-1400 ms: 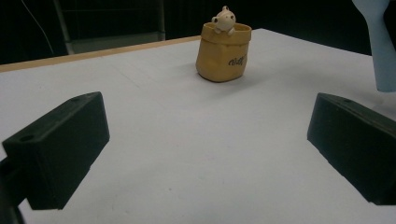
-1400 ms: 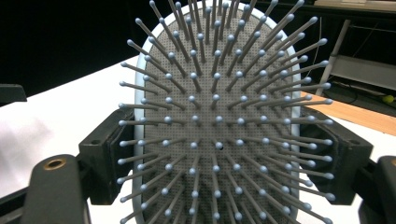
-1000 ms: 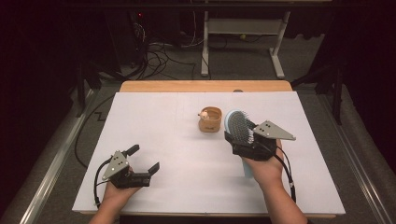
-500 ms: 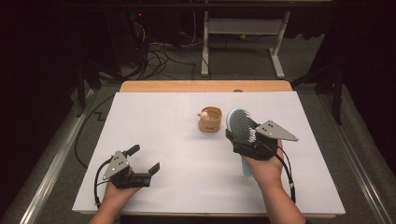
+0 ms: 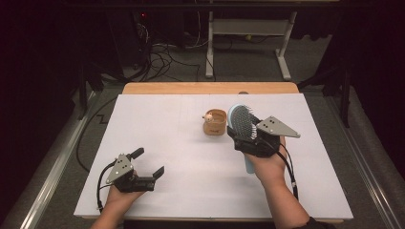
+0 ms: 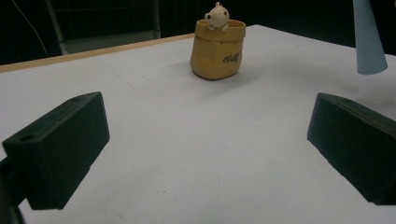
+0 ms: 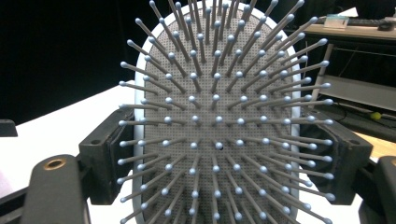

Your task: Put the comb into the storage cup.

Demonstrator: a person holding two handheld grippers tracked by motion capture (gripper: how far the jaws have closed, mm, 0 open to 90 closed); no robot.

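While the right gripper (image 5: 248,138) clamps its jaws on the hairbrush (image 5: 241,125), hiding its handle, the left gripper's (image 5: 145,162) jaws gape.

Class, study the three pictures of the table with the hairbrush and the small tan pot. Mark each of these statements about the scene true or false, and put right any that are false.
1. The right gripper is clamped on the hairbrush. True.
2. The left gripper holds the tan pot. False: its jaws stand open with nothing between them, and the pot sits farther up the table.
3. A small figure peeks over the pot's rim. True.
4. The hairbrush lies flat on the white table. False: it is held above the table, head up, handle pointing down.
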